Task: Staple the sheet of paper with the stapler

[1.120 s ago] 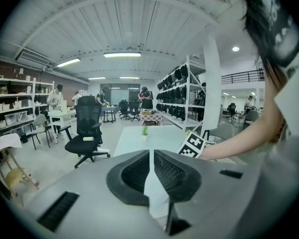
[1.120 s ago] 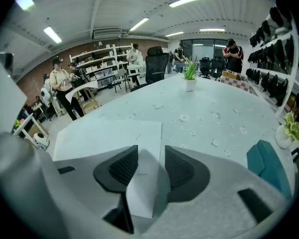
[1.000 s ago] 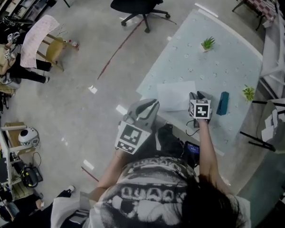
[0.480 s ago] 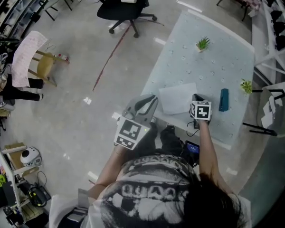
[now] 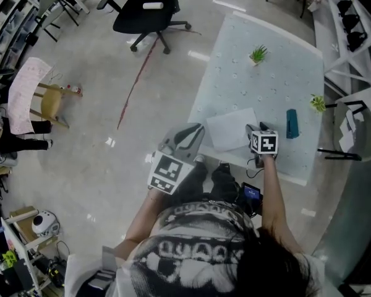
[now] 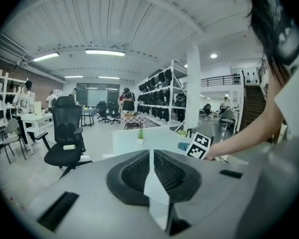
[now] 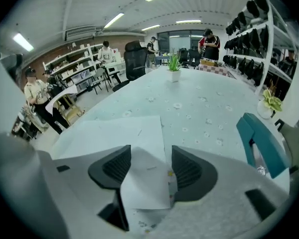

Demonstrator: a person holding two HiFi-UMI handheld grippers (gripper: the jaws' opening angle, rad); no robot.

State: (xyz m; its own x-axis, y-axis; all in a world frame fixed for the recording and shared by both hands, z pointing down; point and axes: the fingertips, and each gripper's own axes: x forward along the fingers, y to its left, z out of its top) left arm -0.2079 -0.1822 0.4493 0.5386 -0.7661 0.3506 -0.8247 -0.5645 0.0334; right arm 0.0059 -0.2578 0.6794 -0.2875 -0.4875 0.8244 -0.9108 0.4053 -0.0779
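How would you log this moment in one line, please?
right gripper: jaws just opened, sheet of paper corner between them | left gripper: shut, empty | stapler: untouched on table

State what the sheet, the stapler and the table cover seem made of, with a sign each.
Sheet: thin white matt paper, lying flat with crisp edges.
Stapler: teal, probably smooth plastic, with a slight sheen.
Table cover: pale, with a small flower print; cloth or vinyl, cannot tell which.

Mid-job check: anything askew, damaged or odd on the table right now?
The sheet of paper lies skewed to the table edge, and its near corner looks bent upward between the right hand-held gripper's jaws, which have just been opening and do not press it. The stapler looks fine.
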